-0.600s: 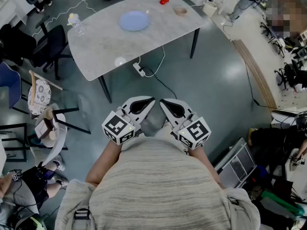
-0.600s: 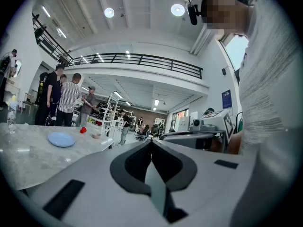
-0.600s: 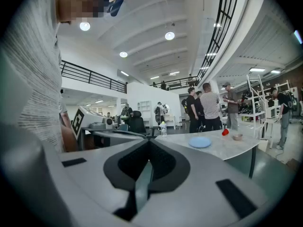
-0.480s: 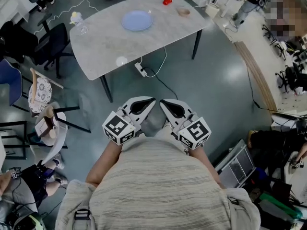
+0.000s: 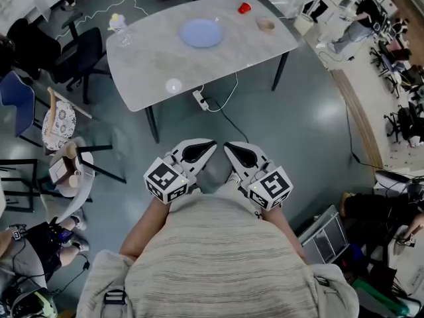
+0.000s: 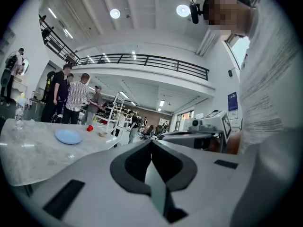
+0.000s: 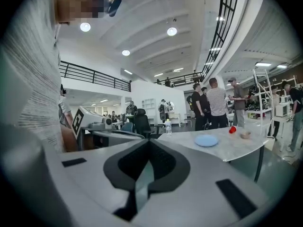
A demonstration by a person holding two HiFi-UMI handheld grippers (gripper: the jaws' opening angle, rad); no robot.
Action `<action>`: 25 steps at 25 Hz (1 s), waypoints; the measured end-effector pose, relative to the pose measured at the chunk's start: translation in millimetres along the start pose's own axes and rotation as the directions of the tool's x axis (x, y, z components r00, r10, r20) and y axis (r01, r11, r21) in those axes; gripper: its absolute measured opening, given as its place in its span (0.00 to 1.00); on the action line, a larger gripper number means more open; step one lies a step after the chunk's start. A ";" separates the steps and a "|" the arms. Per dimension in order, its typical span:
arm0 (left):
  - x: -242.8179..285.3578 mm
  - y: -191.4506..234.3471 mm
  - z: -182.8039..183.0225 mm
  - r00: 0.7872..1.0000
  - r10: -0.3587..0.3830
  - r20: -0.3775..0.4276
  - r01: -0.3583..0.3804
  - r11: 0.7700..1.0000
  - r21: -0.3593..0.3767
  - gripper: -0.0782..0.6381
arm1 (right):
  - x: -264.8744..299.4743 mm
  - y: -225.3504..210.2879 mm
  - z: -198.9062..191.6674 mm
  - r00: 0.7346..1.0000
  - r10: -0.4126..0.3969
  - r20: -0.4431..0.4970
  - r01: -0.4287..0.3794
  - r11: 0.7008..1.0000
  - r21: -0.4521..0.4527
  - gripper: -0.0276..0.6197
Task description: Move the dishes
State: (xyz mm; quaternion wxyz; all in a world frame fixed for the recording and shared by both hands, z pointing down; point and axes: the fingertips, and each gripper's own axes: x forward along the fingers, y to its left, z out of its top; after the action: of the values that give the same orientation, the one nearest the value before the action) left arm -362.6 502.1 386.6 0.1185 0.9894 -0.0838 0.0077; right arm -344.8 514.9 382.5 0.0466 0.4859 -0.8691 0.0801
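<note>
Person stood on grey floor, well apart from desk (image 5: 152, 65), facing it. Left gripper (image 5: 211, 144) and right gripper (image 5: 228, 146) were held close against torso, tips near each other, pointing toward desk. Both grippers were clenched, jaws together, nothing between them. Dishes lay on desk: blue plate (image 5: 201, 32) near desk middle, small bowl (image 5: 265, 25) and red cup (image 5: 244, 8) toward desk's far right corner. Clear bottle (image 5: 119, 26) stood at desk's far left end. Black chair (image 5: 79, 52) sat just beside desk's left end.
</note>
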 end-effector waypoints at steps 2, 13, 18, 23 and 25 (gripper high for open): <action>1.2 0.5 -0.2 1.000 -0.005 -0.001 0.005 1.000 -0.001 0.14 | -0.2 -1.5 -1.2 1.000 -0.004 -0.001 0.004 1.000 0.005 0.07; 3.4 -1.7 -3.9 1.000 -0.025 -0.013 0.025 1.000 0.001 0.14 | -7.7 -12.0 2.9 0.996 -0.058 0.072 0.052 0.995 0.082 0.07; -0.7 -2.2 -5.2 1.000 -0.021 -0.017 0.021 1.000 0.003 0.14 | -5.4 -6.4 2.3 0.997 -0.045 0.062 0.041 0.997 0.071 0.07; -8.3 -2.3 -5.7 1.000 -0.011 -0.017 0.010 1.000 -0.001 0.14 | 1.7 5.6 1.2 0.999 -0.008 0.049 0.005 0.998 0.061 0.07; -11.5 -1.6 -6.9 1.000 -0.004 -0.016 0.004 1.000 -0.005 0.14 | 4.5 8.3 -1.4 0.999 0.003 0.041 -0.005 0.998 0.067 0.07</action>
State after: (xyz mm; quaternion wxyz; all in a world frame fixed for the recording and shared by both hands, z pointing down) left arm -373.6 507.1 392.5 0.1217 0.9891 -0.0811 0.0151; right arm -354.3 515.7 383.8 0.0124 0.4870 -0.8677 0.0993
